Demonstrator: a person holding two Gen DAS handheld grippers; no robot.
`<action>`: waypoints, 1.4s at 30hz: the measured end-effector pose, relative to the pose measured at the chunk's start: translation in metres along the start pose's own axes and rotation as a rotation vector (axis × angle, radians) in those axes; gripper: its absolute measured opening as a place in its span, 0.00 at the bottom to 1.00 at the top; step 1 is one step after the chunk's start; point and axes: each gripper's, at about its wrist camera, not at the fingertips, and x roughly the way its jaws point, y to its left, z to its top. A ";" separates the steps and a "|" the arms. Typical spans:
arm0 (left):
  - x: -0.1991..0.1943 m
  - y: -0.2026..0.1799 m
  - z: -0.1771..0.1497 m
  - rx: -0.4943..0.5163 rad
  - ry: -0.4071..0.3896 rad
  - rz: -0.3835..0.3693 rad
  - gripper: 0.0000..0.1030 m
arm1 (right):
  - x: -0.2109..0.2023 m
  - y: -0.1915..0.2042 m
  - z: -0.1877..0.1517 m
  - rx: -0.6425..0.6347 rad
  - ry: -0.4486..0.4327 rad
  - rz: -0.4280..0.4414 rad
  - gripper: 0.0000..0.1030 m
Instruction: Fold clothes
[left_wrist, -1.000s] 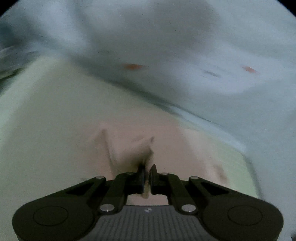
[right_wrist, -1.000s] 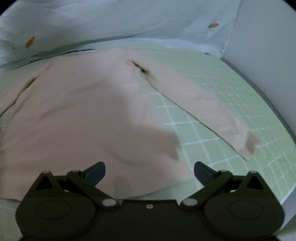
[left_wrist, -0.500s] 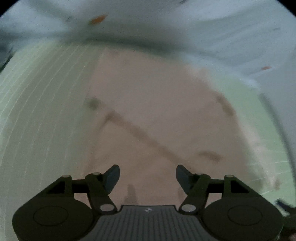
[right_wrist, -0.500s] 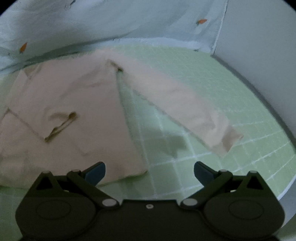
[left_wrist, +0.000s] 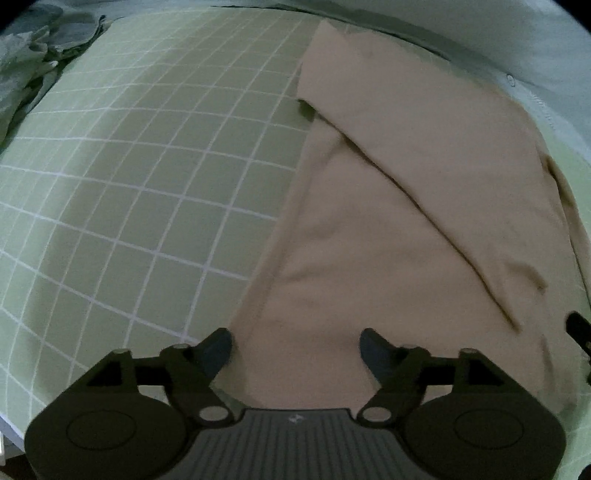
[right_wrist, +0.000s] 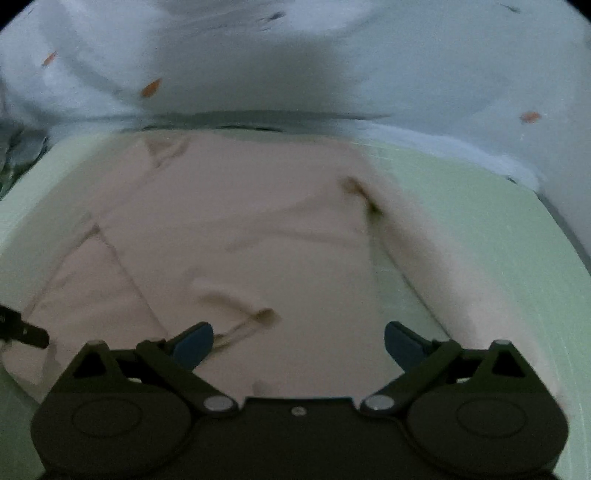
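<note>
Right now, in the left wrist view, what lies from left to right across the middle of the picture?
Crumpled grey-green cloth at the far left → green gridded sheet → beige shirt → pale blue fabric.

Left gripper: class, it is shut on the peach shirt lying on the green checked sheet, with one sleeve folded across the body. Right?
Not quite. The left wrist view shows the left gripper open, jaws apart over the peach shirt on the green checked sheet.

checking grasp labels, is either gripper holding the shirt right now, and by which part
Nothing is held: the left gripper and right gripper are both open above the shirt.
</note>
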 end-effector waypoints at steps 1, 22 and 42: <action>0.002 -0.002 0.001 0.005 0.002 0.006 0.85 | 0.006 0.003 0.003 -0.022 0.006 0.019 0.93; 0.016 -0.004 0.002 -0.008 0.045 0.168 1.00 | 0.056 -0.023 0.049 -0.141 -0.028 0.384 0.03; -0.002 -0.025 -0.010 -0.053 0.066 0.143 1.00 | 0.044 -0.136 0.048 0.209 -0.097 -0.226 0.78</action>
